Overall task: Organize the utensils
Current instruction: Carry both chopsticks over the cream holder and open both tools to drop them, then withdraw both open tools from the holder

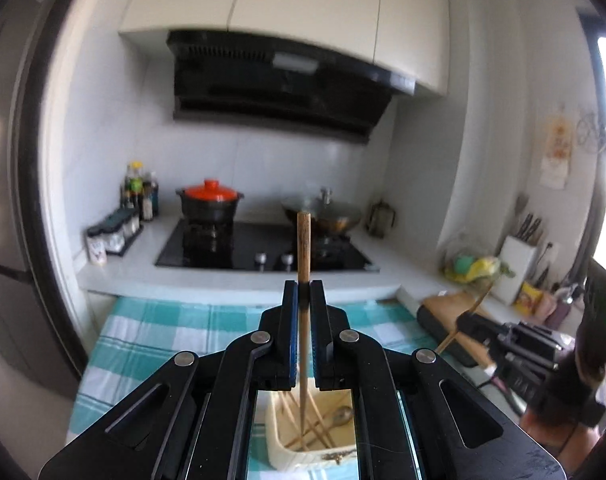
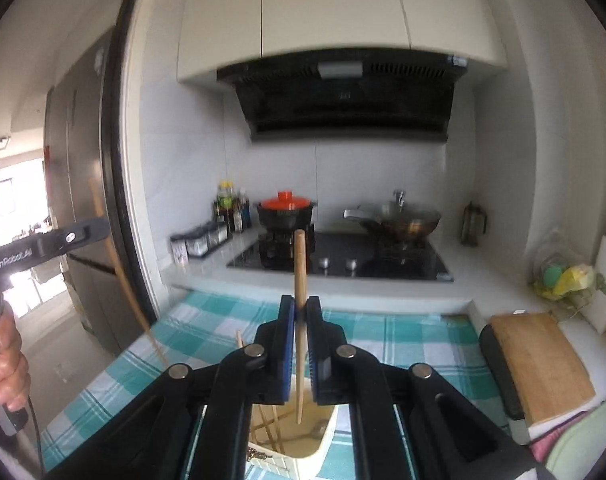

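Spanning the lower field of both wrist views, the teal-and-white checked cloth (image 2: 403, 344) covers the work surface; the white counter (image 1: 231, 276) with the black hob (image 1: 263, 248) lies beyond it at 12 o'clock. The black range hood (image 2: 343, 100) hangs above the hob under cream wall cabinets (image 2: 335, 12). On the hob, the dark pot with an orange lid (image 1: 211, 198) stands at 10 o'clock and the wok (image 2: 407, 222) at 2 o'clock. A wooden cutting board (image 2: 543, 364) lies at 3 o'clock of the cloth in the right wrist view.

The cream utensil tray (image 2: 315, 446) rests on the cloth at 6 o'clock, directly below both grippers. It contains several loose chopsticks (image 2: 269, 426) and a metal spoon (image 1: 341, 414).

The left gripper (image 1: 304, 288) has its fingers narrowed onto one wooden chopstick (image 1: 303, 248). That chopstick stands near upright, its thick end toward 12 o'clock and its thin end hanging above the tray.

The right gripper (image 2: 301, 306) is likewise clamped on a second wooden chopstick (image 2: 300, 268), near upright, its lower tip suspended over the tray interior.

In the right wrist view the left gripper appears at 9 o'clock, carried by a hand (image 2: 5, 360). In the left wrist view the right gripper (image 1: 465, 322) appears at 4 o'clock.
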